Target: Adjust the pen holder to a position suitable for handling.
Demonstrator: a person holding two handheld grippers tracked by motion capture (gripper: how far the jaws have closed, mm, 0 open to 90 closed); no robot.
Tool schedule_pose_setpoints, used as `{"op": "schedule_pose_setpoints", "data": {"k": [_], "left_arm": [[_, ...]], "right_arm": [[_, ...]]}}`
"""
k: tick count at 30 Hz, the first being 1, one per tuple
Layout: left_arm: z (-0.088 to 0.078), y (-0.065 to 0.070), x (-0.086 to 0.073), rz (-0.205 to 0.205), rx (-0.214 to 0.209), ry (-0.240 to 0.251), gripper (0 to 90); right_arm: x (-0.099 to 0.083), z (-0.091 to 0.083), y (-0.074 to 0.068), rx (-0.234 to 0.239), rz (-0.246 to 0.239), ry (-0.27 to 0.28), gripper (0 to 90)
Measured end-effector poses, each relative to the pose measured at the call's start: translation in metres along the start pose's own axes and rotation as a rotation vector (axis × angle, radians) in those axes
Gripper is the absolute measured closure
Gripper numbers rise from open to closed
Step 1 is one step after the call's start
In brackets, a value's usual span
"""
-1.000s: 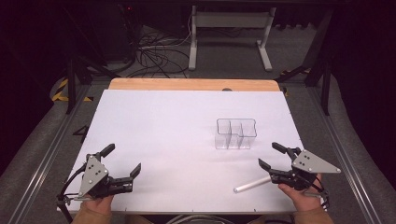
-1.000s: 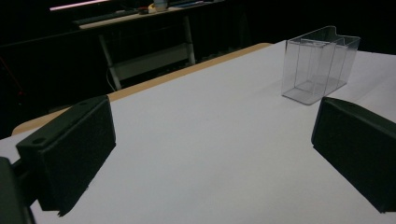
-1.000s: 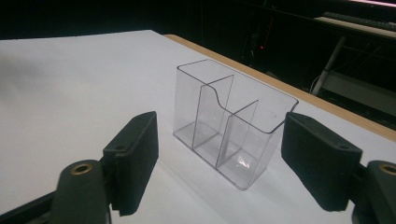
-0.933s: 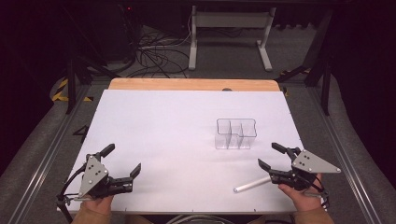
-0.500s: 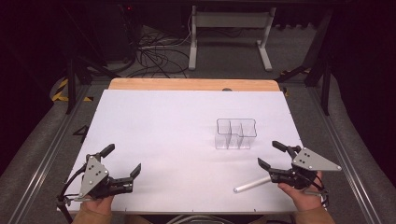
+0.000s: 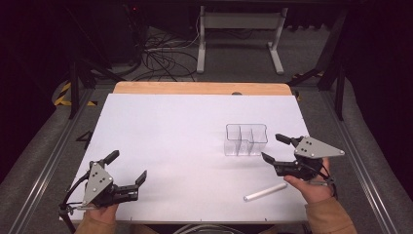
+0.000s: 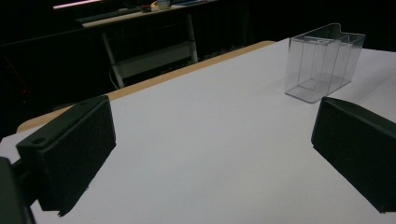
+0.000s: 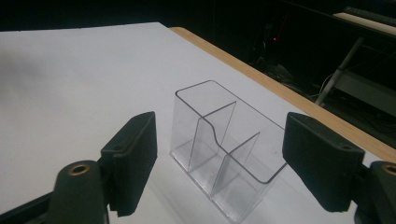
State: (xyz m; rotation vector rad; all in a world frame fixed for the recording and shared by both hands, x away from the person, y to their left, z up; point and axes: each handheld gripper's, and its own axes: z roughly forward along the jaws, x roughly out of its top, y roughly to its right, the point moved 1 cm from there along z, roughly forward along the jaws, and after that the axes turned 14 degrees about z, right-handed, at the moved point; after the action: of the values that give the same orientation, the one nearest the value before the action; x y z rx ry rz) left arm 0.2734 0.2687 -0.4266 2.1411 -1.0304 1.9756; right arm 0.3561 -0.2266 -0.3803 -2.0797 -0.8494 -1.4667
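Since both grippers, left gripper (image 6: pixel 127 173) and right gripper (image 6: pixel 276 148), have jaws released, that clear organizer (image 6: pixel 246 139) looks light, slick, brittle; I'd pinch a wall.

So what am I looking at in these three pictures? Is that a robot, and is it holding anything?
No robot: a person holds hand tongs, the left tongs and the right tongs. The high view looks down from above the person's side. The other two come from small cameras riding on each pair of tongs, looking out between their black jaws. On the white table stands a clear plastic box with dividers, empty as far as I can see, and a white stick lies near the right hand. Both tongs are open and hold nothing.
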Motion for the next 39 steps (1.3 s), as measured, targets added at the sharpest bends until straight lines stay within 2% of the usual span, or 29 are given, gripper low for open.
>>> {"op": "schedule_pose_setpoints", "data": {"k": [6,12,14,19,24,28,36,39], "left_arm": [[0.001,0.000,0.000,0.001,-0.002,-0.003,0.5],[0.001,0.001,0.000,0.002,-0.002,-0.010,0.6],[0.001,0.001,0.000,0.003,0.000,-0.010,0.6],[0.000,0.000,-0.001,0.002,0.003,-0.013,0.6],[-0.001,0.000,-0.001,0.000,0.006,-0.013,0.6],[0.000,0.000,-0.001,0.001,0.010,-0.021,0.7],[0.000,0.000,-0.002,-0.001,0.008,-0.019,0.9],[0.000,0.000,-0.002,0.000,0.008,-0.019,0.9]], "right_arm": [[0.005,0.006,0.000,0.012,-0.006,-0.019,27.2],[0.017,0.008,-0.002,0.028,-0.076,-0.070,35.2],[0.022,0.009,-0.003,0.033,-0.123,-0.099,38.2],[0.031,0.019,-0.001,0.032,-0.221,-0.183,36.5],[0.037,0.030,-0.002,0.054,-0.270,-0.249,39.2],[0.042,0.041,0.001,0.111,-0.302,-0.330,42.2],[0.046,0.062,0.002,0.141,-0.380,-0.436,45.6],[0.046,0.070,0.003,0.155,-0.386,-0.473,46.9]]}}
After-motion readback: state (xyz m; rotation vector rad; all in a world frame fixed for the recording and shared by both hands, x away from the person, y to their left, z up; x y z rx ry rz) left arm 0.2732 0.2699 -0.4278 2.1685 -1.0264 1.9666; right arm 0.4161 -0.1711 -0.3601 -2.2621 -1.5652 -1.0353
